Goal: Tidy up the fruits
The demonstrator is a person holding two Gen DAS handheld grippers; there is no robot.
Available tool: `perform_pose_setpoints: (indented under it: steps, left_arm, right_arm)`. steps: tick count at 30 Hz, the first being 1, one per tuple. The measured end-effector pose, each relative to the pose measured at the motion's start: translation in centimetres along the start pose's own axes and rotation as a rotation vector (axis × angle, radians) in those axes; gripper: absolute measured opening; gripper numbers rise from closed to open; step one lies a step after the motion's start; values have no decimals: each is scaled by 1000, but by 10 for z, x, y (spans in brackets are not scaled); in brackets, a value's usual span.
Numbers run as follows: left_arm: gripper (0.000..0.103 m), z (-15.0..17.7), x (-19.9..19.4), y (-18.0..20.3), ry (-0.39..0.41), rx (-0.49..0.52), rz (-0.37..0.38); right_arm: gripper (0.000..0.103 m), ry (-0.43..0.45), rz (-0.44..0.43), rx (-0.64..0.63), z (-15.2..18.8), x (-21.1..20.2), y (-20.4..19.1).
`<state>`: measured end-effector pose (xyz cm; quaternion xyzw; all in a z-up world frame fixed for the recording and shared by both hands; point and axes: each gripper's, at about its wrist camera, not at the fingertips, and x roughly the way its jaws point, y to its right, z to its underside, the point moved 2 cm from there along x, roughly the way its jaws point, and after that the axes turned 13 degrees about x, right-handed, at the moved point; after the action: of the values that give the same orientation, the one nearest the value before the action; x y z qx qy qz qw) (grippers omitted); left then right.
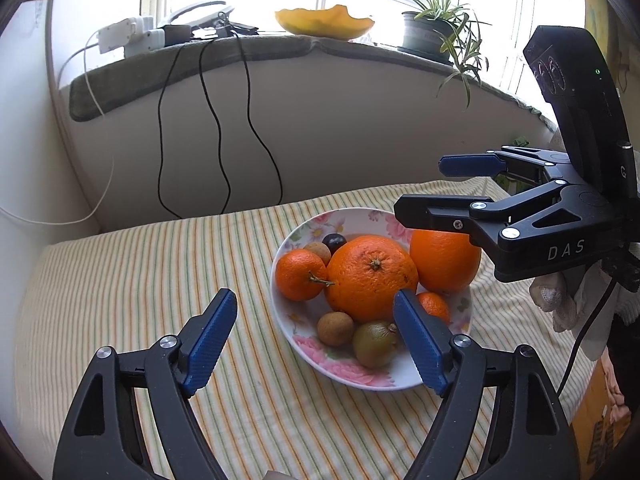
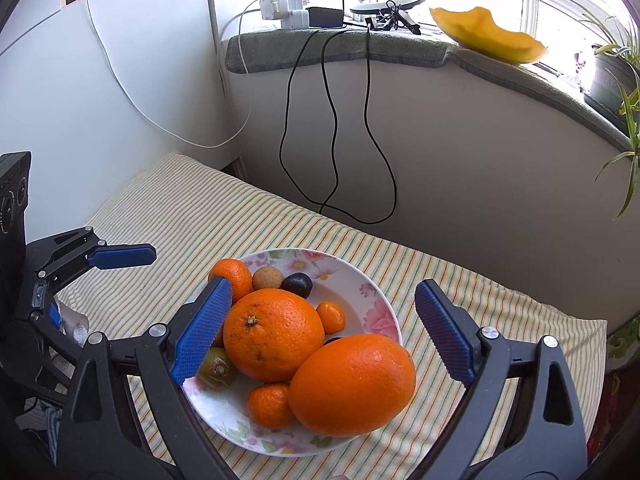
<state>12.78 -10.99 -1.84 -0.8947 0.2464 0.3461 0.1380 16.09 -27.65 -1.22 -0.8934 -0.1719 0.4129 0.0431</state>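
Note:
A floral plate (image 1: 360,376) (image 2: 376,296) on the striped tablecloth holds two big oranges (image 1: 370,276) (image 2: 352,384), small mandarins (image 1: 300,274) (image 2: 270,406), a kiwi (image 1: 374,344) (image 2: 216,368), longans (image 1: 335,328) and a dark plum (image 1: 334,241) (image 2: 297,284). My left gripper (image 1: 316,340) is open and empty, just in front of the plate's near-left rim. My right gripper (image 2: 324,332) is open and empty, hovering over the plate above the oranges; it also shows in the left wrist view (image 1: 420,188).
The striped tablecloth (image 1: 160,280) covers the table up to a white wall. Black cables (image 1: 216,128) hang from the grey window sill (image 1: 240,52), which holds chargers, a yellow melon half (image 1: 324,22) and a potted plant (image 1: 428,32).

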Motion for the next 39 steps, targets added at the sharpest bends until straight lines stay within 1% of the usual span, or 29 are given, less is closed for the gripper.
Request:
perform_pose_setpoints:
  steps: [7,14,20,21,23,26,30,34,39]
  left_arm:
    - [81,-1,-3,1,4,-9,-8]
    - [81,1,-11,-1,18,-22,-28]
    - [81,2,-19,-2,32,-34,-62]
    - [81,2,-20,-2,33,-38,-66]
    - [81,4,-23,-3,36,-46,-74]
    - [81,8,-26,-4,39,-55,-87]
    - [81,12,-31,-6,41,-71,-99]
    - [81,15,-36,-5,45,-72,-124]
    - [81,22,-46,-1,57,-87,-133]
  right_arm:
    - [95,23,4,29,2,-8,1]
    - [95,66,43,76,6,-21,0]
    - [96,105,77,132,12,-34,-3]
    - [100,114,87,136,14,-38,-3]
    - [103,136,100,147,17,-44,-5]
    - [103,159,116,158,20,-51,-7]
    - [103,184,159,162,25,-58,-8]
    - [103,189,160,195,33,-63,-7]
    - [103,207,186,225,47,-73,-5]
